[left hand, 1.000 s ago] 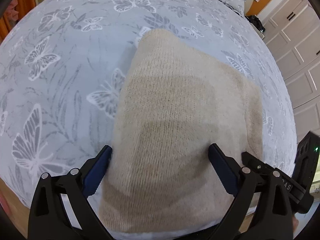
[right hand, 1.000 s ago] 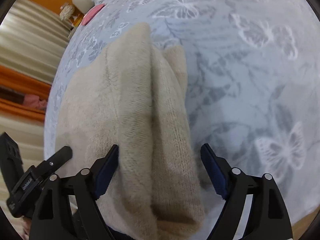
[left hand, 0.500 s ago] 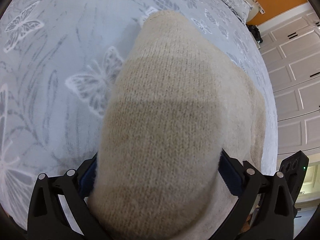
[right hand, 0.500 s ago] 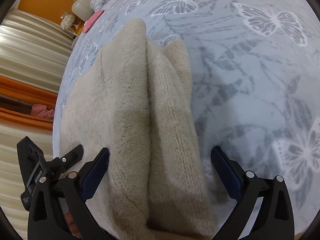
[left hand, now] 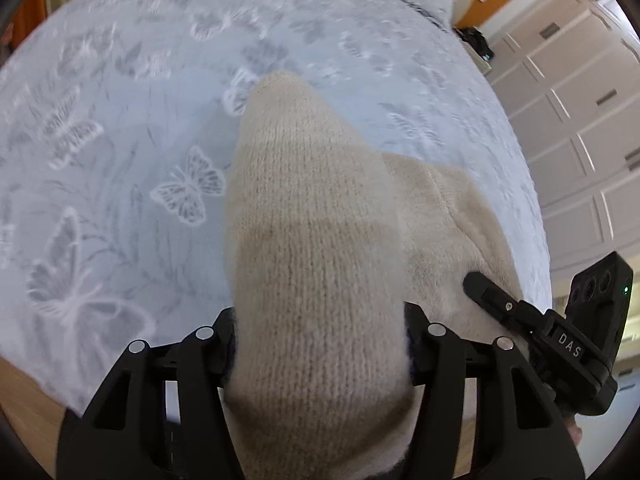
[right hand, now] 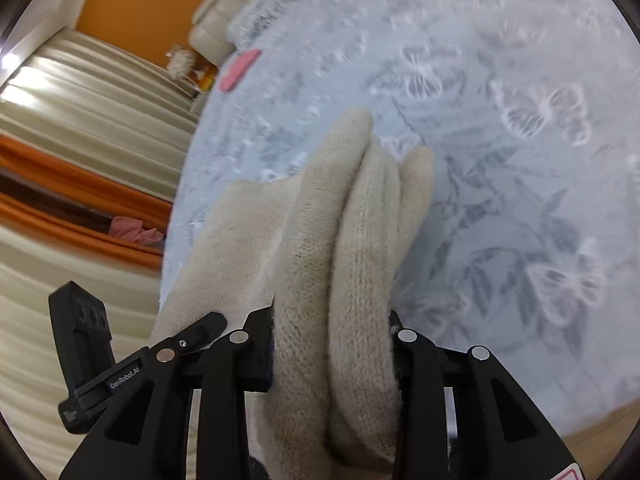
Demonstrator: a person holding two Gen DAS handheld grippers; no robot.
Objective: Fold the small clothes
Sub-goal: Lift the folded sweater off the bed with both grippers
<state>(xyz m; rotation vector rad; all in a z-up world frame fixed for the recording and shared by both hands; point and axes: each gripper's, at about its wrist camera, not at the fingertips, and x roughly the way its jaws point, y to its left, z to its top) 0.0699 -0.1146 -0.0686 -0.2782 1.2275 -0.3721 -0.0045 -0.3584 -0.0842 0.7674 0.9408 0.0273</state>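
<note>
Curtains [right hand: 80,128] show right; wardrobe [left hand: 580,128] shows left.

Both grippers were wide open around the beige knit sweater [left hand: 316,264] a second ago; now the left gripper [left hand: 320,344] and right gripper [right hand: 332,340] have just closed and pinch bunched folds. The near edge has come up off the butterfly bedspread [left hand: 120,168].

Fuzzy beige knit garment [left hand: 320,280]; smooth printed cotton bedspread [left hand: 120,140].
</note>
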